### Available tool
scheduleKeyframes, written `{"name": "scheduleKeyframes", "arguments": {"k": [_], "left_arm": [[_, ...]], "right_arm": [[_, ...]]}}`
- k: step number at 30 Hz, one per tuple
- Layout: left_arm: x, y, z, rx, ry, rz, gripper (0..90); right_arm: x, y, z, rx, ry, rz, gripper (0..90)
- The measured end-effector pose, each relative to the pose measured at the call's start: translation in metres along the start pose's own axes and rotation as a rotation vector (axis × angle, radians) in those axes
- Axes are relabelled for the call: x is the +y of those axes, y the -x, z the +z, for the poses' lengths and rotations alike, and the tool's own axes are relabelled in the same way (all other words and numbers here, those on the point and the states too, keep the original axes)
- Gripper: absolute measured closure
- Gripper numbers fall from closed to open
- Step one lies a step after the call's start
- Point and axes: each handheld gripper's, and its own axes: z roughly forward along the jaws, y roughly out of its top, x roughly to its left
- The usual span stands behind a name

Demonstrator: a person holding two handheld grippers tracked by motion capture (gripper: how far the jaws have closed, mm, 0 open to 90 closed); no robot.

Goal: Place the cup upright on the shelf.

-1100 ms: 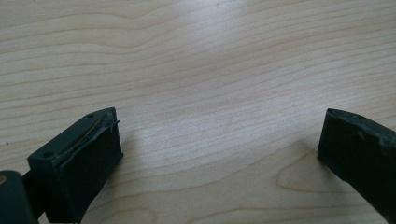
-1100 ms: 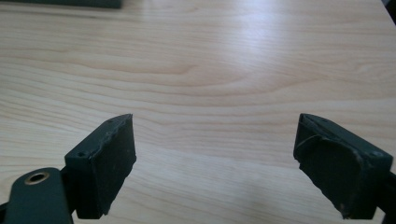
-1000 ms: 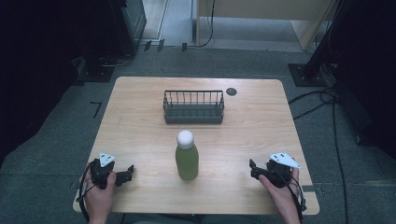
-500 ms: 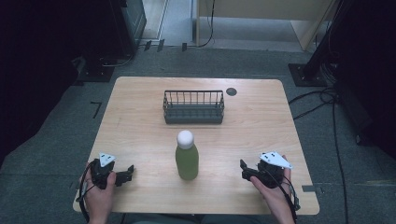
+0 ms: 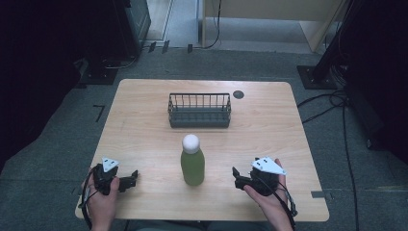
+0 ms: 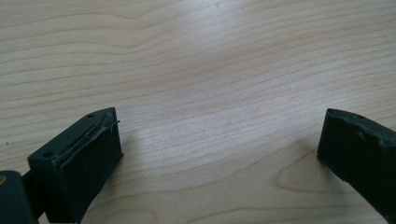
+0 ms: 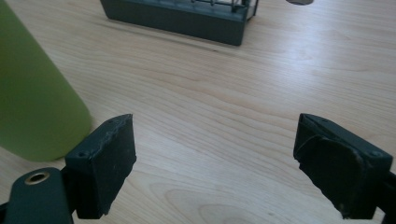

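Low over the table, right gripper (image 5: pixel 236 174) beside green bottle (image 5: pixel 193 166), jaws spread, empty.

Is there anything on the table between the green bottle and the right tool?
No. In the high view, only bare wooden table separates the green bottle from the right tool, whose jaws stand open and apart from it.

Green bottle (image 5: pixel 193 161) upright mid-tabletop (image 5: pixel 269 125), wire basket (image 5: pixel 199 110) behind it; right claw (image 5: pixel 236 176) near the front edge, seemingly open, aimed bottleward.

Table lit evenly, surroundings dark; gripper views w/ soft shadows.
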Motion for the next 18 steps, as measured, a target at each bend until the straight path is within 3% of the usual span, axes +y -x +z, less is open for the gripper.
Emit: {"name": "scheduleKeyframes", "arguments": {"k": [18], "left_arm": [[0.0,0.0,0.0,0.0,0.0,0.0,0.1]], "right_arm": [[0.01,-0.05,0.006,0.14,0.008,-0.058,12.8]]}}
